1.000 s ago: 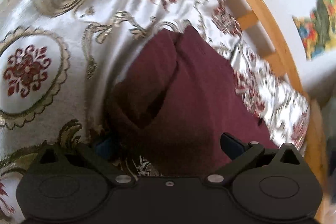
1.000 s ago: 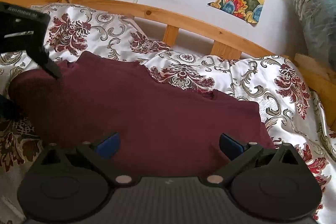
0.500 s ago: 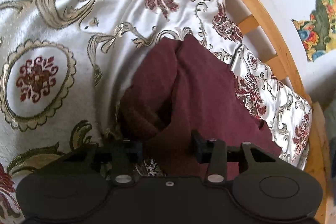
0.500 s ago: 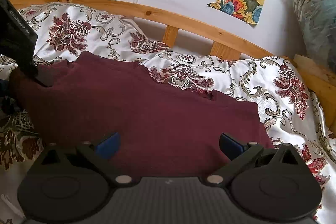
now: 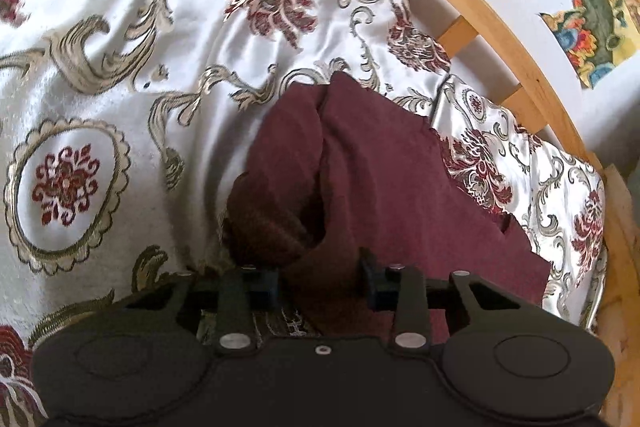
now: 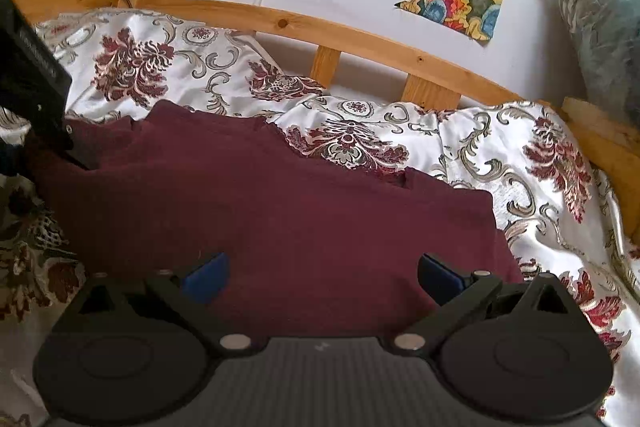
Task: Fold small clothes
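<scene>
Left tongs [image 5: 320, 281]: half closed round a bunched edge of the maroon garment [image 5: 384, 183]; cloth fills the gap between the blue pads, which look to pinch it, though we cannot see how firmly.
Garment, left end: just ahead of the left tongs one flap is rolled over itself, with a dark pocket under it. We judge a fold begun here, not pressed flat.
Garment, middle: in the right wrist view the maroon garment [image 6: 272, 199] lies long and mostly flat on the floral bedspread [image 6: 500, 155], directly ahead of the right tongs.
Right tongs [image 6: 320, 277]: released, jaws wide, blue pads hovering over the near edge of the cloth and gripping nothing.
Beyond the tongs: wooden bed rail [image 6: 360, 43] past the garment's far edge, paper pictures on the wall behind.
Done, as far as we can tell: garment laid out, one end gathered.
Left: carry that end across, take the right end, flatten. We reckon it early going.
</scene>
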The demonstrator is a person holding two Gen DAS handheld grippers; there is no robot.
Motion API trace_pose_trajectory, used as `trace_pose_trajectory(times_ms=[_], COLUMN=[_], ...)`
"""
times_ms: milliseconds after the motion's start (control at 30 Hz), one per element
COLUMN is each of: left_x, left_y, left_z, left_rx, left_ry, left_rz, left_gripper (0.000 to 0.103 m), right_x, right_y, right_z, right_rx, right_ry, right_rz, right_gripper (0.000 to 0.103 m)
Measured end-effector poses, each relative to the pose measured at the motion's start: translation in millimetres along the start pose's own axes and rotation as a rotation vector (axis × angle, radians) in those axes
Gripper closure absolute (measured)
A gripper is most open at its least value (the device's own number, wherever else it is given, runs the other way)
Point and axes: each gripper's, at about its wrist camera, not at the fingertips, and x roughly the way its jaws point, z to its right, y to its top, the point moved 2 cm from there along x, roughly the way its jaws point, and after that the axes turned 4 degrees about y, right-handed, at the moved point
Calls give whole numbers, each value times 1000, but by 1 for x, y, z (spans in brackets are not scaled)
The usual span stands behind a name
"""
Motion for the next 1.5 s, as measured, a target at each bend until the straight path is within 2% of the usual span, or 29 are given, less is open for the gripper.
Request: trace_pose_trajectory(times_ms=[167, 300, 367, 433, 500, 667, 867, 1033, 1133, 1233, 1400, 1467, 1500], left_x=[-7, -14, -17, -16, -14, -19, -27, -22, -22, -22, -17, -16, -16], left_y=[3, 10, 16, 20, 22, 20, 3, 3, 4, 5, 7, 6, 5], left_z=[17, 37, 55, 79, 98, 103, 97, 82, 74, 68, 51, 44, 40], left_rx=[137, 226, 309, 457, 535, 541, 573, 518, 484, 475, 398, 390, 399], left_ry=[-7, -33, -48, 4, 75, 102, 147, 225, 231, 226, 234, 248, 259], left_rz=[47, 67, 76, 47, 6, -19, 6, -17, -20, 10, -1, 27, 57], left_gripper=[75, 79, 80, 80, 80, 80, 79, 73, 69, 60, 41, 25, 23], right_x=[-12, -12, -17, -22, -24, -23, -18, -12, -11, -11, -10, -10, -10], right_y=[5, 8, 11, 14, 16, 9, 6, -1, -2, -1, -2, -2, -2], right_z=[21, 32, 41, 51, 61, 78, 68, 48, 41, 43, 48, 49, 49], right_rx=[75, 66, 82, 98, 109, 143, 106, 29, -5, 10, 40, 40, 40], right_ry=[5, -23, -31, -25, -34, -33, -6, 34, 24, 30, 44, 44, 44], right_rz=[-6, -45, -31, -14, -12, -43, -64, -101, -101, -105, -115, -115, -115], right_gripper=[0, 0, 0, 0, 0, 0, 0, 0, 0, 0, 0, 0, 0])
